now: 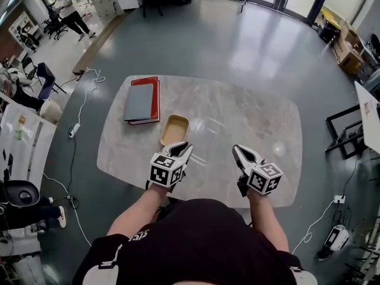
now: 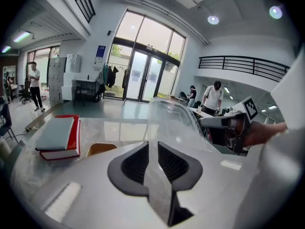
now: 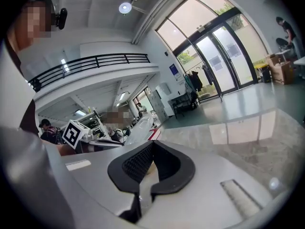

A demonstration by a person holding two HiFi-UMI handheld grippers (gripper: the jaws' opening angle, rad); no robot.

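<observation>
Over marble table [image 1: 249,114], left gripper [image 2: 153,151] pinching clear lid [image 2: 172,120], barely visible from above, right gripper [image 3: 150,159] jaws together

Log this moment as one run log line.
left tongs: shut on clear lid | right tongs: shut, nothing held | table: tan tray, stacked books

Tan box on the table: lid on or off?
Off. The tan box lies open on the table; a clear lid is pinched in the left claw.
</observation>
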